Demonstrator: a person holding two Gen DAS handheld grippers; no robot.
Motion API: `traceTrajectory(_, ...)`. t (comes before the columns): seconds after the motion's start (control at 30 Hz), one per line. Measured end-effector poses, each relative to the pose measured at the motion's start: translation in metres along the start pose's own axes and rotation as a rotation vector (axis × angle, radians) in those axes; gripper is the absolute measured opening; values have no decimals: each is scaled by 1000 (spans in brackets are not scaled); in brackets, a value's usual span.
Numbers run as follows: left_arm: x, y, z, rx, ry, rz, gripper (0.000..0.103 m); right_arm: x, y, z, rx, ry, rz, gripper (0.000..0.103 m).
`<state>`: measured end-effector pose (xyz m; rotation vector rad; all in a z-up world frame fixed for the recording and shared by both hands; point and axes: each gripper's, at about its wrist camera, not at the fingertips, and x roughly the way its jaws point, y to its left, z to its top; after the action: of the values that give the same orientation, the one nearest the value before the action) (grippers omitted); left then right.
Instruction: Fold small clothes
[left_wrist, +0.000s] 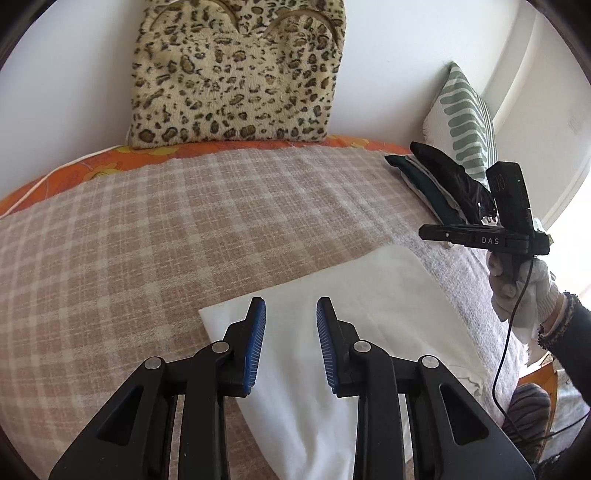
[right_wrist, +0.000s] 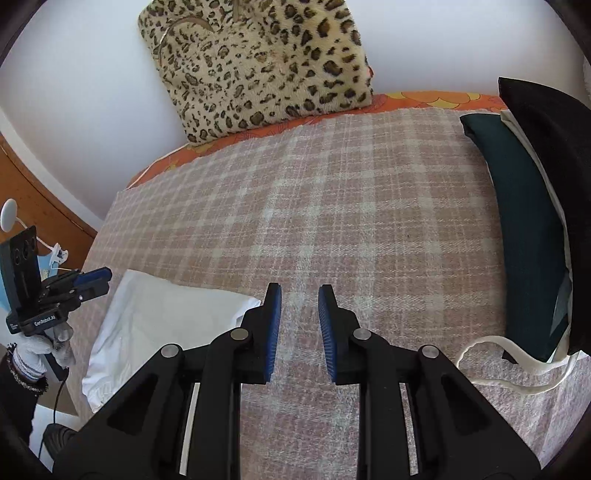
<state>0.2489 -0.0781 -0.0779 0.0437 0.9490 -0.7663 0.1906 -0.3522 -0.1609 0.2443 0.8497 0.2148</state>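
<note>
One folded white garment (left_wrist: 332, 295), smooth and roughly rectangular, lies flat near the front edge of the bed, on a woolly pink-and-cream checked blanket (left_wrist: 155, 229). The left tongs (left_wrist: 290, 314) hover above it, blue ribbed pads apart, pinching nothing. The right tongs (right_wrist: 300, 300), likewise parted and empty, hang over bare blanket. A stack of dark folded clothes (right_wrist: 528, 221) sits at the right edge; one plush leopard-print cushion (left_wrist: 236, 74) leans against the wall
</note>
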Motion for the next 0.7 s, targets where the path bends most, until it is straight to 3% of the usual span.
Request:
traceTrajectory(0.17,9,-53,-18,141,65,-65,27,-9,22,-15,-44,-5,41,22)
traceTrajectory(0.3,26,-66,-38,176,126,-59,27,-24,62,-19,-130,-16,69,22)
traceTrajectory(0.37,32,-67,-50,194,153,-47,28,-26,80,-25,-169,21,84,22)
traceTrajectory(0.43,29,-67,-58,211,157,-64,38,-20,95,-36,-214,78,54,23)
traceTrajectory(0.57,-1,-41,-49,94,106,-110,40,-18,107,-66,-298,171,-64,24)
traceTrajectory(0.63,-18,-20,-42,26,70,-116,45,-27,103,-75,-268,179,-57,29)
traceTrajectory(0.7,-30,-2,-37,-12,45,-75,45,-38,98,-79,-203,170,-16,40)
